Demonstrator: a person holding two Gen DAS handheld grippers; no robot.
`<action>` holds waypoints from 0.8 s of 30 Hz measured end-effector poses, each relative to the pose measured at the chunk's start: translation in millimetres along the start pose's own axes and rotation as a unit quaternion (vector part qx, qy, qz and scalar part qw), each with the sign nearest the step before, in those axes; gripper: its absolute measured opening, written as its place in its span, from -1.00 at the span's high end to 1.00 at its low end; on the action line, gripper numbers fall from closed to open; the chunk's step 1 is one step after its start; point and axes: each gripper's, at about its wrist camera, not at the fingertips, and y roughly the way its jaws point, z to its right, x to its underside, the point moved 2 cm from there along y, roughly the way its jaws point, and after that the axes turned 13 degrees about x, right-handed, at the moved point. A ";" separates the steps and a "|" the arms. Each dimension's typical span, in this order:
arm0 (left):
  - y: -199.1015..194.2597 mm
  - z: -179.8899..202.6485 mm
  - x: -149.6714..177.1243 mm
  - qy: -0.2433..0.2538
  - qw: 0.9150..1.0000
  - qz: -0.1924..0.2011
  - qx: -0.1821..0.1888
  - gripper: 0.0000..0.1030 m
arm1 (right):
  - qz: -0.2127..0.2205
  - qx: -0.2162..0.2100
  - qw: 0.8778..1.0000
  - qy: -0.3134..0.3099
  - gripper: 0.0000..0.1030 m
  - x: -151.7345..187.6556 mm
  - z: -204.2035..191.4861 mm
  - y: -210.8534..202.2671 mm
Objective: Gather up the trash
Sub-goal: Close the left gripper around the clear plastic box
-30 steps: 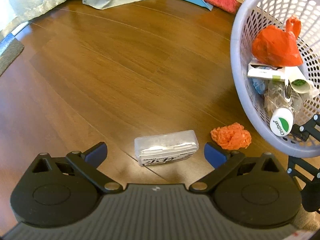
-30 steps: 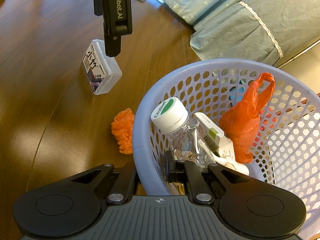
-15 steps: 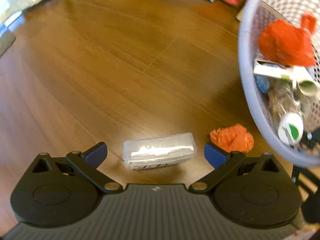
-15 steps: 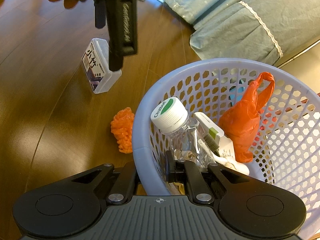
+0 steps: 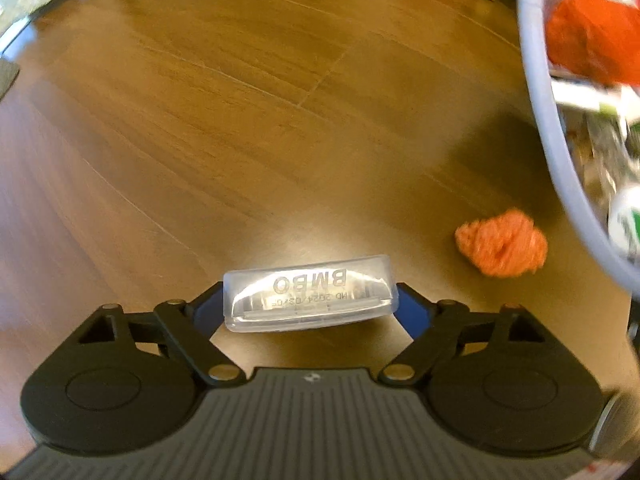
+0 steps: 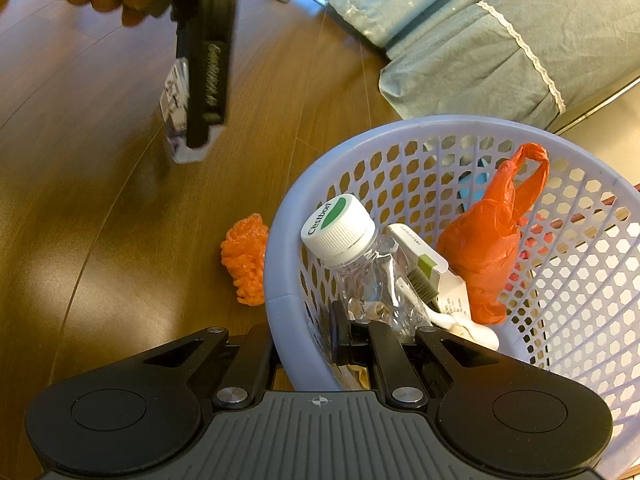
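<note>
My left gripper [image 5: 310, 308], jaws just closing, brackets the clear plastic case [image 5: 310, 300] beside the laundry basket [image 6: 280, 280]; my right gripper [image 6: 344, 340] clamps its rim.

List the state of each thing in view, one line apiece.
Clear plastic box: lid shut, lying on the floor between the left gripper's fingers.
Left gripper: jaws just been closing around the box.
Right gripper: shut on the basket rim.
Basket: tilted, part filled.
Bottle: capped, in basket.
Orange wad: crumpled, on floor.
</note>
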 end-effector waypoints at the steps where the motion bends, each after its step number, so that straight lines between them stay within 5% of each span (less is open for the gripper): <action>1: -1.1 -0.8 2.2 0.018 1.000 -0.008 0.000 -0.63 | 0.000 0.000 1.000 0.000 0.90 0.1 -0.4 -0.1; 9: -11.4 -10.2 27.0 0.104 0.994 -0.038 0.003 -0.64 | -0.001 0.001 1.000 -0.002 0.90 0.7 -0.4 1.0; 19: -20.0 -23.5 29.8 0.035 0.999 -0.003 0.009 -0.82 | -0.001 0.001 1.000 -0.003 0.90 0.8 -0.5 2.0; 24: -15.8 -21.8 22.9 0.047 0.999 -0.013 0.003 -0.81 | -0.001 0.001 1.000 -0.004 0.90 0.8 -0.8 2.0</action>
